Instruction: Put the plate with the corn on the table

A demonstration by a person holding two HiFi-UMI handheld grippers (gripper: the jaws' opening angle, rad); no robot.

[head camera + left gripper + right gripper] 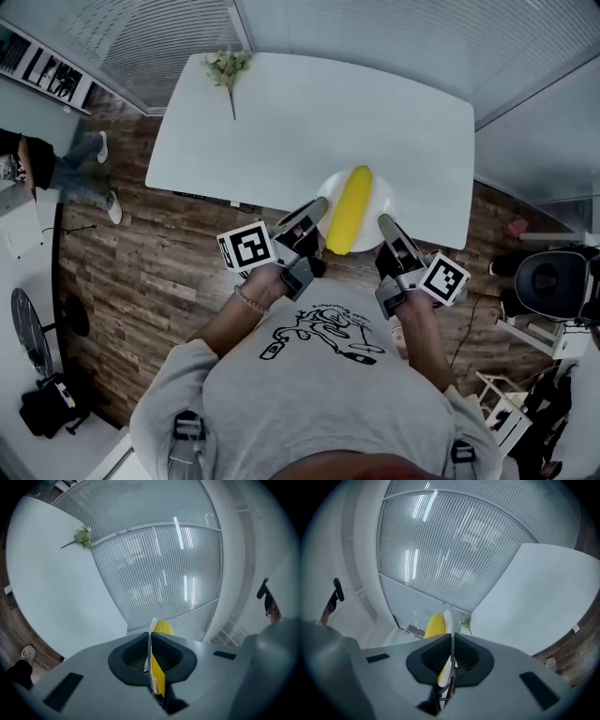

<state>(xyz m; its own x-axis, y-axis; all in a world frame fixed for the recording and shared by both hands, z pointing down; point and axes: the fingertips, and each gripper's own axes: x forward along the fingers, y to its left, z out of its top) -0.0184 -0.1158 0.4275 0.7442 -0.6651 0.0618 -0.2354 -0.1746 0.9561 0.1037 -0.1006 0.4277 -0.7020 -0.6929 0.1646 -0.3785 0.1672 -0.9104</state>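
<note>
Currently, left gripper and right gripper each clenched 1 side of the plate; plate and corn were over the table's near edge.

left gripper, right gripper, both jaws clamped, level
</note>
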